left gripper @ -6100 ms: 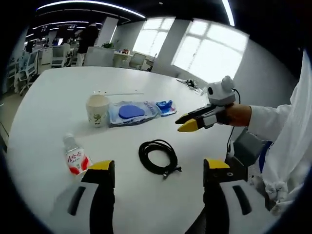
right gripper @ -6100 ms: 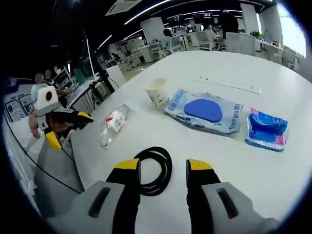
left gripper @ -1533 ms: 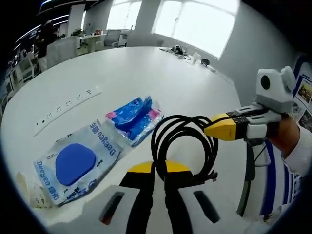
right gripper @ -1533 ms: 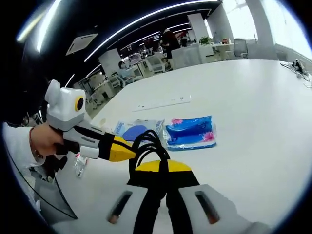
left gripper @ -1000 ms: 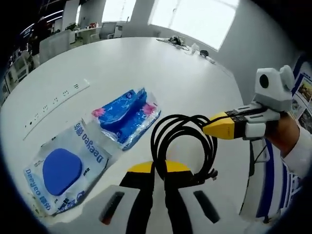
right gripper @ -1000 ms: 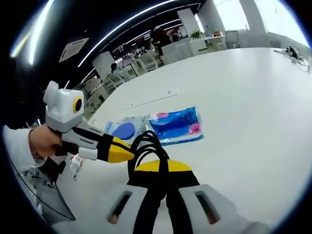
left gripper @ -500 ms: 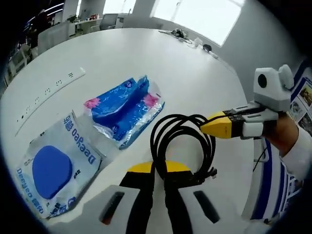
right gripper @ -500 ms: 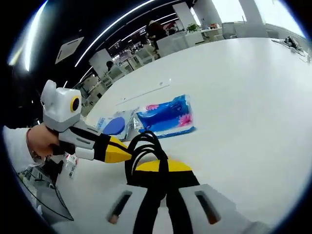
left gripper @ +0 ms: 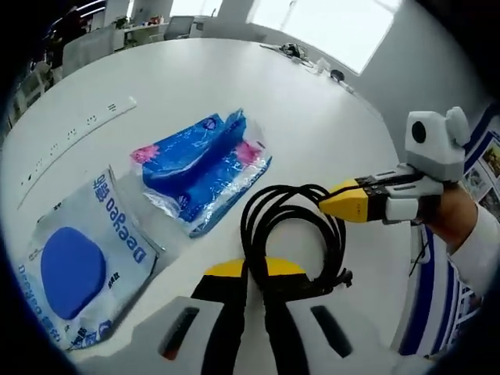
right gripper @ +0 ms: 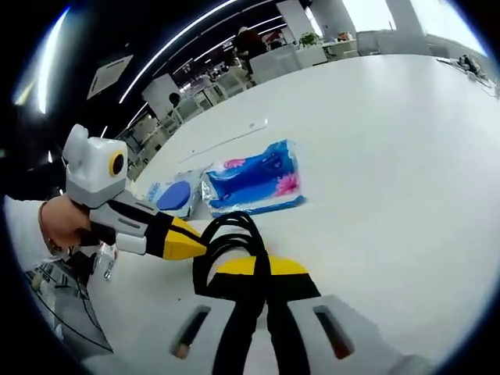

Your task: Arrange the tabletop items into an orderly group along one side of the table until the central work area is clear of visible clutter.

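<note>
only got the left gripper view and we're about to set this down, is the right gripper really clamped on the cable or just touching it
Observer: In the right gripper view, the right gripper has its jaws shut, with the black cable running between them.
Operator: ok, and where's the bottle, not in my view
Observer: A small red-labelled item, probably the bottle, lies near the table edge, just below the hand holding the left gripper.
</note>
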Available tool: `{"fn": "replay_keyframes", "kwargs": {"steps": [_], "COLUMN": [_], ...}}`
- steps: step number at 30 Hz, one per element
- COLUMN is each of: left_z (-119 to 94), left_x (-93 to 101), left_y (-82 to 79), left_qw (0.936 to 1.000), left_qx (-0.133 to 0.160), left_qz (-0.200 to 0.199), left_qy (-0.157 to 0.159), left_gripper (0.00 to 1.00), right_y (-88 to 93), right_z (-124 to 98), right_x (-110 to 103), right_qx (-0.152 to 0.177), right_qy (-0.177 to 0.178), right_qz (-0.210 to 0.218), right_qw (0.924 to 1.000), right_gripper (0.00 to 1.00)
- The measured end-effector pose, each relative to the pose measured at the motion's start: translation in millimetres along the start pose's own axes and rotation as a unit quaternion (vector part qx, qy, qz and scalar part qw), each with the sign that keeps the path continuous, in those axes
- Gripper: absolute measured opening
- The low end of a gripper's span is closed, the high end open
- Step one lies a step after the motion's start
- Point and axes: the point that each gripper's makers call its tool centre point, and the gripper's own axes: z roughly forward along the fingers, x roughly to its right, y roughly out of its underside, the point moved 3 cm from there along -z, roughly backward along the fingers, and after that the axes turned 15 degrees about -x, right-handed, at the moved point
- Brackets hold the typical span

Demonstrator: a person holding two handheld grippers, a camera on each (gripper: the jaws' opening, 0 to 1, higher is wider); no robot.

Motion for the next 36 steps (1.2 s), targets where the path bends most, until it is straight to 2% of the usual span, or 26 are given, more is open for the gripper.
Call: {"fn": "replay_keyframes", "kwargs": {"steps": [13, 28, 36], "left_z": [3.0, -0.8, -6.7], "left_x": [-1.2, -0.5, 2.5], "left_y": [-0.2, -1.3, -1.8], "left_qw": [1.0, 0.9997, 0.9995], "left_qx": [0.008, 0.014, 0.019], "left_qz": [0.0, 0.02, 0.026], "left_qy": [0.001, -0.005, 0.002], "left_gripper": [0.05, 0.05, 0.12], "right_y": [4.1, 3.6, 5.0], "right_z": [6.1, 7.8, 2.4], "right_x": [7.5, 8.4, 1.9], "right_qx": [-0.002, 0.0, 0.004], "right_qy": [0.019, 0.03, 0.037], "right_qz": [-0.015, -0.027, -0.029], "right_qw": [0.9997, 0.9992, 0.9989], "right_gripper": [0.02, 0.05, 0.12]}}
